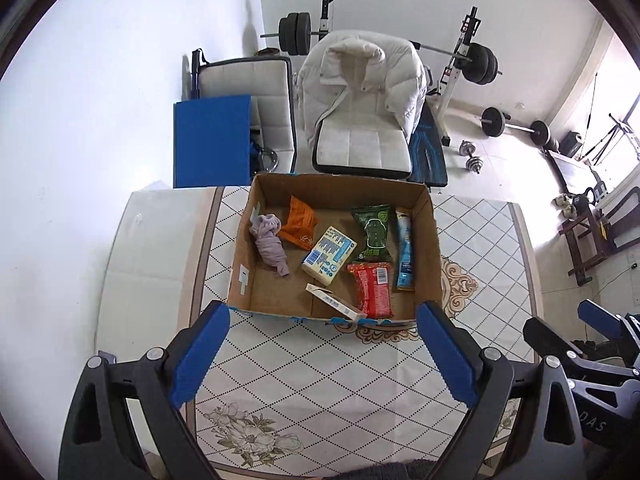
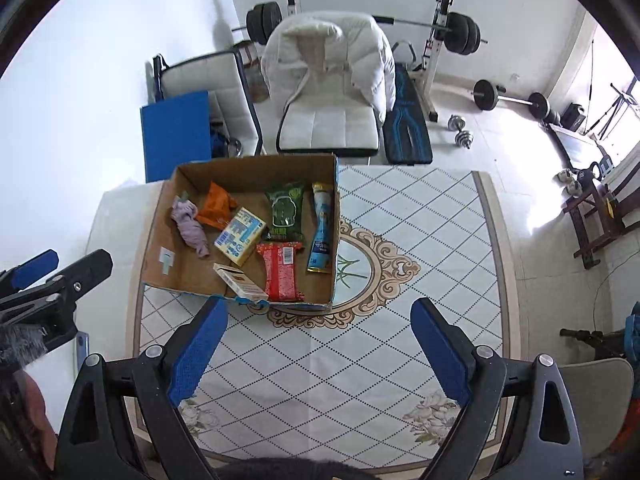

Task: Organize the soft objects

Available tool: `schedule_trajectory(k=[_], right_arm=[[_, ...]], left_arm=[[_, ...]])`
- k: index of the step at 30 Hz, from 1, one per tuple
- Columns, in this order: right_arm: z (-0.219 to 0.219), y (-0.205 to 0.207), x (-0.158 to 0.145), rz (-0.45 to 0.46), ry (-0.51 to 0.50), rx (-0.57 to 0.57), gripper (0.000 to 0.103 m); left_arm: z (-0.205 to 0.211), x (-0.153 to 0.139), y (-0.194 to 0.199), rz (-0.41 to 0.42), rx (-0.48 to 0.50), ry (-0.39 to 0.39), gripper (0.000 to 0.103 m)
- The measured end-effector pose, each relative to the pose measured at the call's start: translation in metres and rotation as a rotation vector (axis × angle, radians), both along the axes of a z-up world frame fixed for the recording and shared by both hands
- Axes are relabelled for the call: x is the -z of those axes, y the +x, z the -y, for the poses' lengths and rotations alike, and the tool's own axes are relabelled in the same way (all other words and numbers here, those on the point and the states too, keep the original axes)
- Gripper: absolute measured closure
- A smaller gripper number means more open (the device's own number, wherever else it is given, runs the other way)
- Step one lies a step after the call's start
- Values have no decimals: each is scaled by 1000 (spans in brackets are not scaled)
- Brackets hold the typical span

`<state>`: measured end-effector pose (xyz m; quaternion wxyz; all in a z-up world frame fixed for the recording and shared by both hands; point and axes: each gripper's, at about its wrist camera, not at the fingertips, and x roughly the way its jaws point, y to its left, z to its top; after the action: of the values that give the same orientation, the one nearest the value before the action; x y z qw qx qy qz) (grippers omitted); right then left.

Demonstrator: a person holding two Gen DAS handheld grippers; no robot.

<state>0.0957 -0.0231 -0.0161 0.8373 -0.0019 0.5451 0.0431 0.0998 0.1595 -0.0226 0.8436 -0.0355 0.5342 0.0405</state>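
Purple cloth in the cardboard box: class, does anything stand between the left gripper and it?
Only the cardboard box's near wall lies between the open left gripper and the purple cloth. The box is open on top, nothing covers the cloth, and the orange packet sits beside it, so a reach from above looks unobstructed.

White walls, pale floor [image 1: 500, 152], barbell rack [image 2: 436, 28] (sunlit right side).
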Motion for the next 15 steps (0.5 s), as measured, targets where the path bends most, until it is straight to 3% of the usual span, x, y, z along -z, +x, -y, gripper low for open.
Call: schedule_trajectory(k=[8, 15], right_arm=[[3, -34, -52, 70, 1, -4, 8], [5, -46, -66, 101, -14, 14, 8]], left_arm=[[5, -38, -36, 46, 6, 0, 7], [7, -49, -50, 78, 2, 20, 7]])
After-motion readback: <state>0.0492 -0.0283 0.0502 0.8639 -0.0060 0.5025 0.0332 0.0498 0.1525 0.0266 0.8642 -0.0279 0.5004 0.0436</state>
